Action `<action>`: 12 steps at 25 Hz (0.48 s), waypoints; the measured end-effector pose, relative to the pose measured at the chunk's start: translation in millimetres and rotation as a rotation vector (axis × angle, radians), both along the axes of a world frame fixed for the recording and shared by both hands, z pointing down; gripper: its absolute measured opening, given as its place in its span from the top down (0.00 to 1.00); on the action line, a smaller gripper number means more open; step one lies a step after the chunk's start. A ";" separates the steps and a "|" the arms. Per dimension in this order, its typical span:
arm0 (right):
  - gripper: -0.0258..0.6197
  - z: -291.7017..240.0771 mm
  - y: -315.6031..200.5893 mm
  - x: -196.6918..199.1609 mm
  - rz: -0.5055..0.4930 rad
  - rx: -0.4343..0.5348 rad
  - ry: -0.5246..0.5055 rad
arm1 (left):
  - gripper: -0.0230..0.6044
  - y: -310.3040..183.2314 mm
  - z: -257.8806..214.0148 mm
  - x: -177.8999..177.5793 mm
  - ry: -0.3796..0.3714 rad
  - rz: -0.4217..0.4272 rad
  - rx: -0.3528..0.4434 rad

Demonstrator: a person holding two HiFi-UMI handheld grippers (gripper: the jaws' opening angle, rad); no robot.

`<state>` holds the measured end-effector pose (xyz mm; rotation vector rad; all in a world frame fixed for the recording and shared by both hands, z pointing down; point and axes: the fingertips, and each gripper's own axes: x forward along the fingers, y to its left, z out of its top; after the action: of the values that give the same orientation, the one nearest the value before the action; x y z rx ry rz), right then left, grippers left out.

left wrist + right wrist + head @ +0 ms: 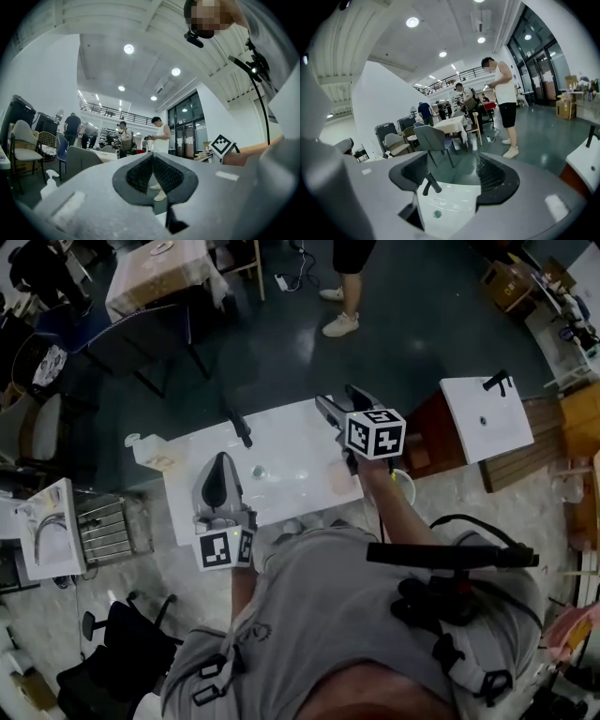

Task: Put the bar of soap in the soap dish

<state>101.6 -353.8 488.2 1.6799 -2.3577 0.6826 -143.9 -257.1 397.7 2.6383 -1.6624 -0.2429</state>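
Forearm (398,517) outstretched, right claw (452,171) gaping toward sink (450,208)

Soap (339,478): pale pinkish bar, lying flat on white sink top, just right of frame centre. Soap dish: cannot be made out.

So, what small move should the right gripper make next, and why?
Probably draw the right gripper back and down toward the pale block, likely the soap, on the sink top: its open, empty jaws point past it, at the tap.
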 end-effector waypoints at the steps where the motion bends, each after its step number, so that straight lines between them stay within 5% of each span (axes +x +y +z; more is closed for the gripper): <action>1: 0.50 8.4 -5.5 -0.8 -0.003 -0.026 -0.015 | 0.96 0.9 1.6 -2.7 0.009 0.002 -0.003; 12: 0.53 162.7 -69.4 0.4 0.003 -0.374 0.088 | 0.96 10.5 17.5 -34.5 0.005 -0.017 -0.032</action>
<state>101.9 -423.2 650.9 1.5157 -2.0128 0.9587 -178.4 -246.6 415.2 2.5991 -1.6730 -0.2213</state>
